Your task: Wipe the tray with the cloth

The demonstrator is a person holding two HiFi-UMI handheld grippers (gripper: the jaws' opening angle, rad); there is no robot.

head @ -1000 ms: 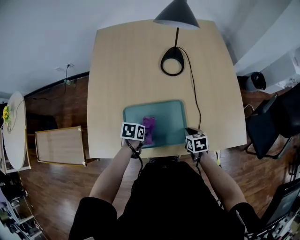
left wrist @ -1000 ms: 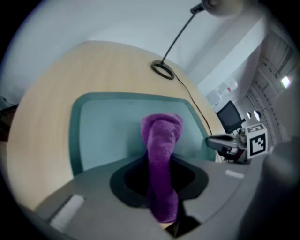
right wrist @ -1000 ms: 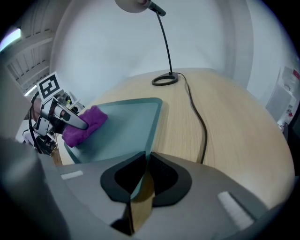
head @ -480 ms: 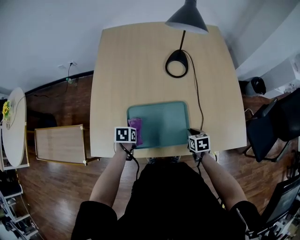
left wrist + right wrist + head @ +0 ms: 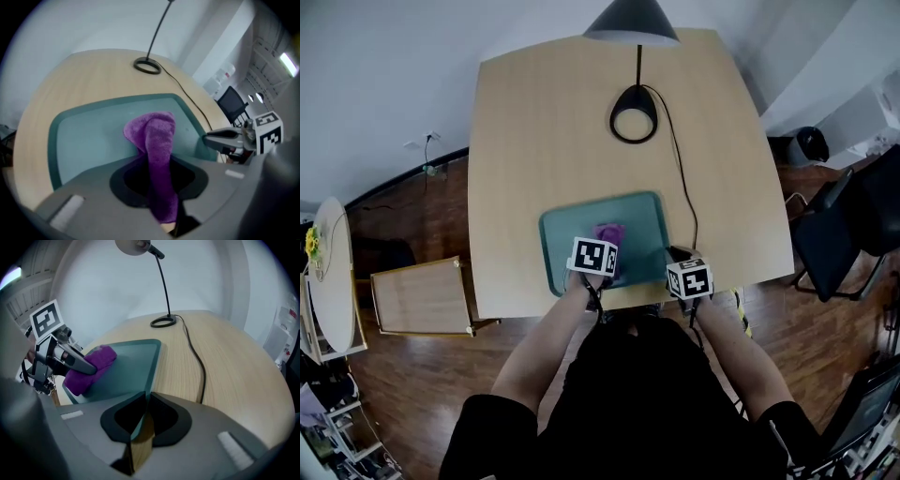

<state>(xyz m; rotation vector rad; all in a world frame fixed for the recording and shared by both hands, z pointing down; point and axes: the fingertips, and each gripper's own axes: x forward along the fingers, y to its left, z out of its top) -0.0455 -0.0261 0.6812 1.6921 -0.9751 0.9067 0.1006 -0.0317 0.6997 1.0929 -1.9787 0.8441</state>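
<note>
In the head view the bench (image 5: 534,141) fills the upper middle of the frame. The tray (image 5: 558,242) lies on it at centre, near the bench's lower edge. The cloth (image 5: 609,232) lies in the tray, a little right of its middle, between the jaws of the left gripper (image 5: 93,369). The right gripper (image 5: 208,138) sits on the rim at the tray's lower right corner. The lamp base (image 5: 633,122) stands above the tray. Its cord (image 5: 682,187) runs down past the tray's right side. A chair (image 5: 853,234) stands at the right edge.

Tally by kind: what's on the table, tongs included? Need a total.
tray: 1
cloth: 1
desk lamp: 1
tongs: 2 (left tongs gripping the cloth, right tongs clamped on the tray rim)
Total: 5
</note>
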